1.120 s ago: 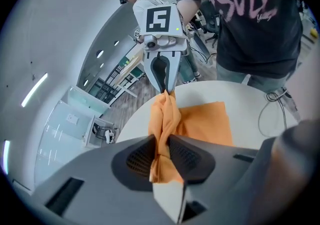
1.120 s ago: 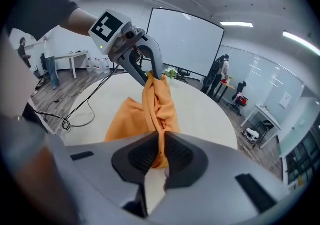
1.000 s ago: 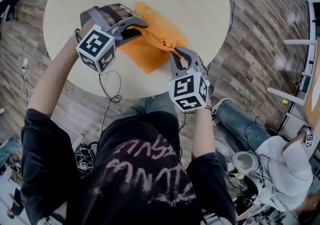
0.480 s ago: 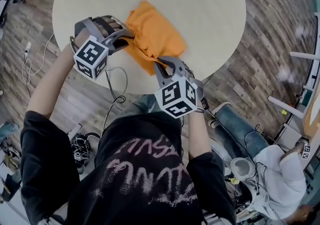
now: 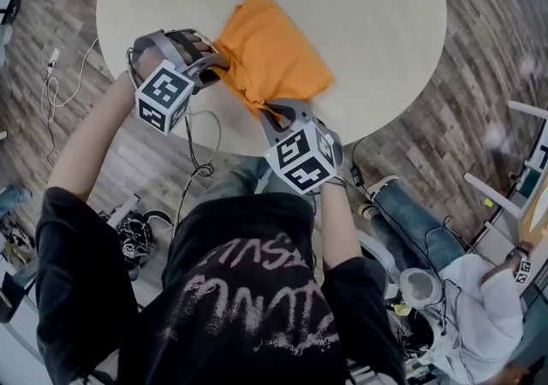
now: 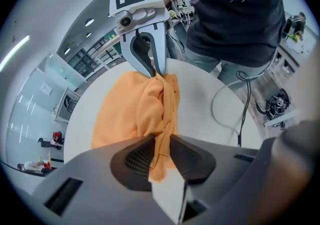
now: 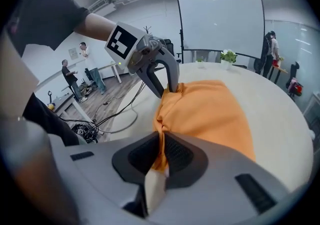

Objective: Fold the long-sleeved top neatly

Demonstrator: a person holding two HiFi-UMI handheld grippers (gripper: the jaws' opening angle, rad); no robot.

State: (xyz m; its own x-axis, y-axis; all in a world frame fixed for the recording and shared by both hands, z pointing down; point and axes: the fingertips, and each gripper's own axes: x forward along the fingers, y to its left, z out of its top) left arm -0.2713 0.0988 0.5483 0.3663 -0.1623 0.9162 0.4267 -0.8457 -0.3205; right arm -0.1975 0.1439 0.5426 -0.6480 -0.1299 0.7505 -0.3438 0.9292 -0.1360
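Observation:
The orange long-sleeved top (image 5: 276, 51) lies folded into a compact bundle on the round pale table (image 5: 377, 7), close to its near edge. My left gripper (image 5: 219, 67) is shut on the top's near left corner, with bunched cloth (image 6: 131, 109) pinched between the pads of the left gripper (image 6: 161, 141). My right gripper (image 5: 267, 108) is shut on the near right corner. In the right gripper view the cloth (image 7: 210, 114) runs into the right gripper (image 7: 162, 141). Each gripper view shows the other gripper across the cloth: the right gripper (image 6: 152, 71) and the left gripper (image 7: 170, 88).
Cables (image 5: 199, 152) trail over the wooden floor below the table's near edge. A seated person (image 5: 479, 289) is at the lower right. A small plant (image 7: 228, 56) stands at the table's far side, before a whiteboard (image 7: 220, 19). People (image 7: 67, 74) stand far off.
Both grippers, still holding the top's near corners, have come down and back toward the table's near edge. The cloth now lies flatter and more spread on the table.

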